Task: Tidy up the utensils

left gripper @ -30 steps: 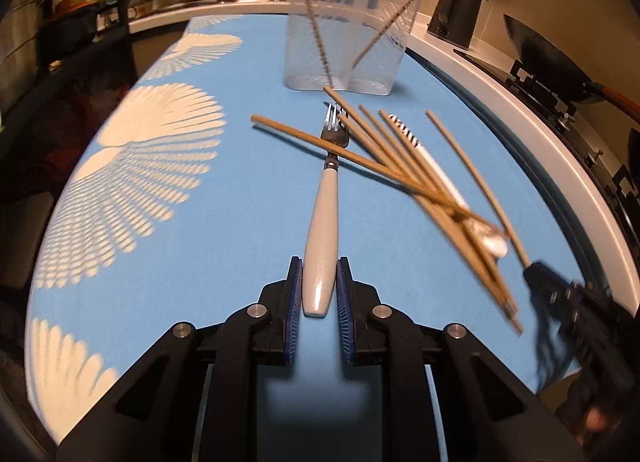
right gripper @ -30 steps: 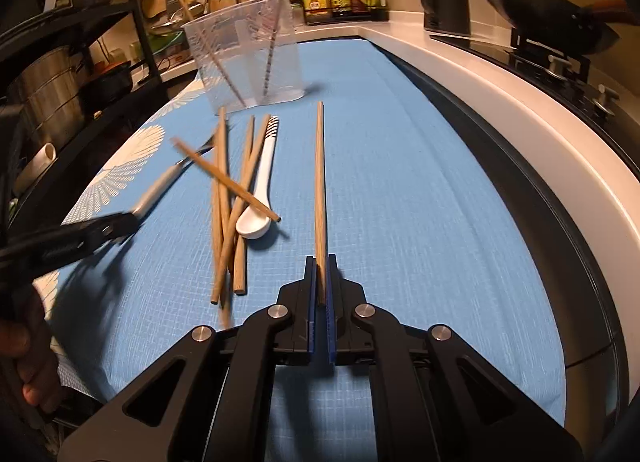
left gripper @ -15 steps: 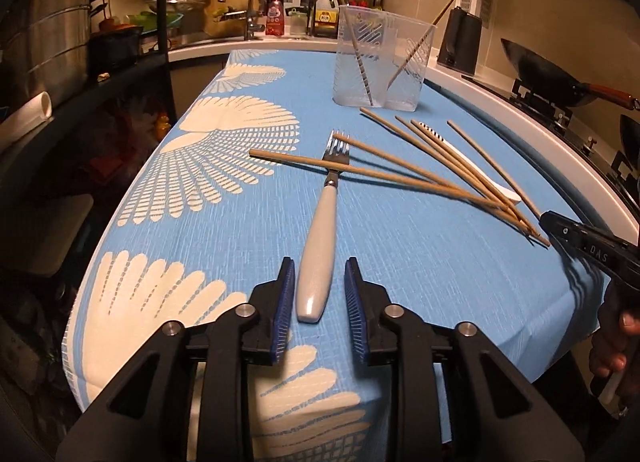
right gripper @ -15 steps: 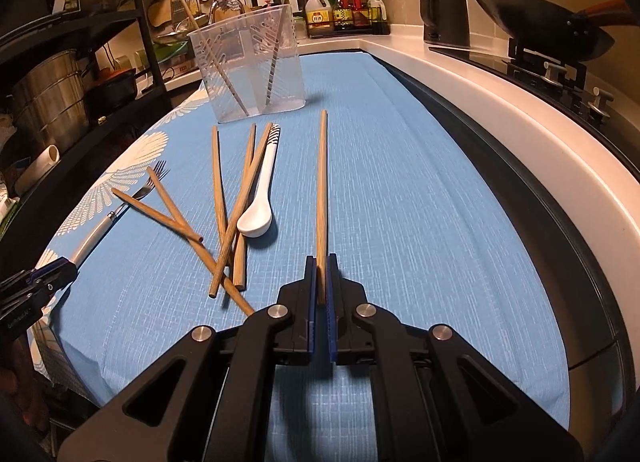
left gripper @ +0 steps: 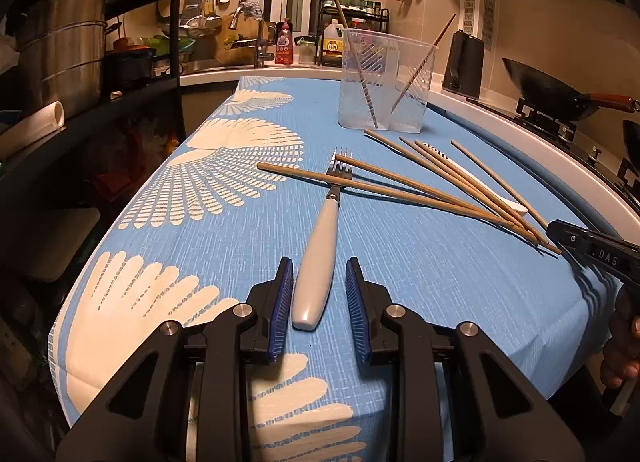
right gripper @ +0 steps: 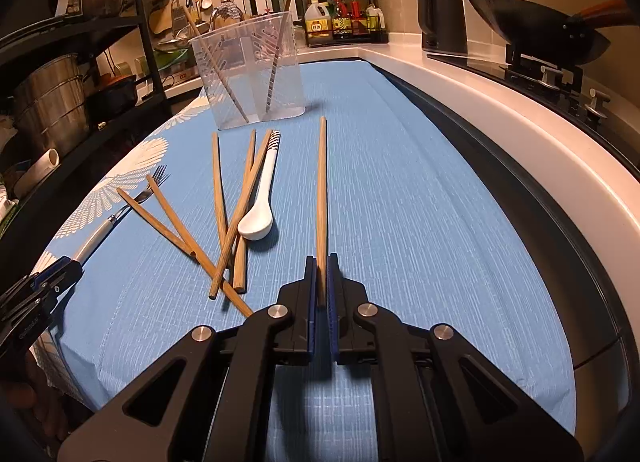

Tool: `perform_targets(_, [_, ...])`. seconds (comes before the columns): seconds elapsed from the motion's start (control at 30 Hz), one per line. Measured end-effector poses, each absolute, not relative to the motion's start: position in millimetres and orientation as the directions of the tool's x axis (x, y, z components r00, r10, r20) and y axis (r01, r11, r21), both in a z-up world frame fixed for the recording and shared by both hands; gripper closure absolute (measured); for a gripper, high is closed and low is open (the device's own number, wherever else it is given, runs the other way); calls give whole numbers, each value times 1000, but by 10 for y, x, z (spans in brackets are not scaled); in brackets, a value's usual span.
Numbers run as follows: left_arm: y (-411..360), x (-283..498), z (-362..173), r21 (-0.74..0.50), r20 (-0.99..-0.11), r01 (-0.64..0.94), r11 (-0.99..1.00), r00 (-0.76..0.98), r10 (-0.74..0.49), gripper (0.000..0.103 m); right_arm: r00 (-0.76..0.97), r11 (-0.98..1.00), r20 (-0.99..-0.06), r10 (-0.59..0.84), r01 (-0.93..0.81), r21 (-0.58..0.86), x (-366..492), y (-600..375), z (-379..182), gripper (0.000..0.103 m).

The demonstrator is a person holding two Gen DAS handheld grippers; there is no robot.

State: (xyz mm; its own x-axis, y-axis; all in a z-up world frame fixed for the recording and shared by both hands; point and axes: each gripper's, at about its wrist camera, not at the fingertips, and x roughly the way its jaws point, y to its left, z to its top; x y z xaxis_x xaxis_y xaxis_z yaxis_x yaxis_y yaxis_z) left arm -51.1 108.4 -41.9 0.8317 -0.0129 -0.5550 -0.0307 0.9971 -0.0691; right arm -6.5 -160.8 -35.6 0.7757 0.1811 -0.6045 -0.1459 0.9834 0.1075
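- Wooden chopsticks (right gripper: 236, 218): I count six loose on the blue cloth (right gripper: 400, 202), two in the clear plastic cup (right gripper: 248, 78).
- One white-handled fork (left gripper: 320, 258) sits between my closing left gripper (left gripper: 316, 294) pads, untouched.
- Right gripper (right gripper: 321, 282) is pinching one chopstick (right gripper: 321, 190).
- One white spoon (right gripper: 260, 202).

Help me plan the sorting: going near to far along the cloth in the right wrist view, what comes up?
Held chopstick → white spoon → clear container → sauce bottle rack.

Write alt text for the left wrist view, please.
Black tongs straddle the white handle of a fork, closing but not yet touching it, on a blue tablecloth. Wooden chopsticks lie across its tines.
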Motion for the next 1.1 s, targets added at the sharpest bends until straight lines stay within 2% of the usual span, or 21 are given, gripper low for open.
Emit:
perform_targets(0.27, [1048, -548, -425, -60, -544, -13, 998, 839, -22, 84, 787, 985, -592, 173, -147, 92, -69, -1594, -363, 98])
perform_targets(0.43, [1043, -543, -433, -58, -536, -23, 998, 844, -12, 84, 811, 988, -568, 141, -155, 25, -112, -1506, -378, 97])
perform_targets(1.1, [1001, -556, -472, -35, -502, -18, 999, 865, -2, 84, 797, 985, -579, 172, -152, 83, -58, -1555, -364, 97])
